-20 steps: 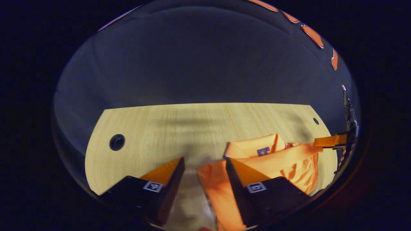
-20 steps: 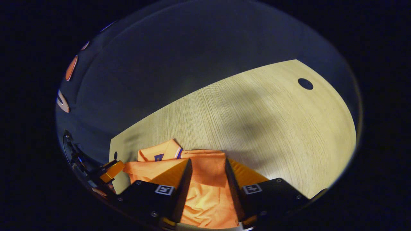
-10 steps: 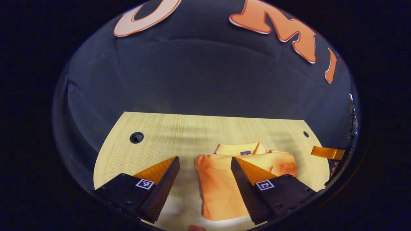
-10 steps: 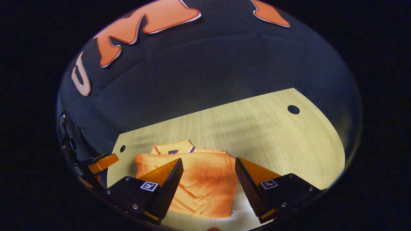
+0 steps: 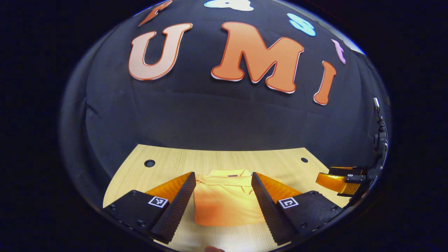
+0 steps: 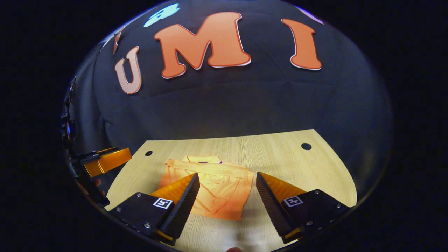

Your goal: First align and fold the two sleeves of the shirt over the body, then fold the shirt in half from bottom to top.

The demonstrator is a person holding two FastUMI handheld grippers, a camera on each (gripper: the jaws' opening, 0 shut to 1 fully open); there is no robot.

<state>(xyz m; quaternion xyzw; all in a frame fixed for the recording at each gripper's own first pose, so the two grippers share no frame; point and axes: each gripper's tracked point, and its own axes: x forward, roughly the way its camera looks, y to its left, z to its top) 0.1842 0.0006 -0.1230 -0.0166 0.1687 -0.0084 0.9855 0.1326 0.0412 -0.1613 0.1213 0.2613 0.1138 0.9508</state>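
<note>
Tabletop (image 5: 168,164) light wood, bare around garment. Shirt (image 5: 227,203) now lies as compact folded rectangle at tabletop centre, collar at far edge; a second ago its fabric was between fingers. Left hand-held gripper (image 5: 222,201) spread, lifted back, holding nothing. Right hand-held gripper (image 6: 225,201) likewise spread, empty. Judgement: final fold released, task looks complete.

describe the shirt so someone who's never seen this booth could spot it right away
Find the pale wooden table in front of the black cloth wall. Near the middle of it lies the shirt, folded into a compact rectangle with its collar toward the wall. It is the sole bright orange cloth on the wood.
</note>
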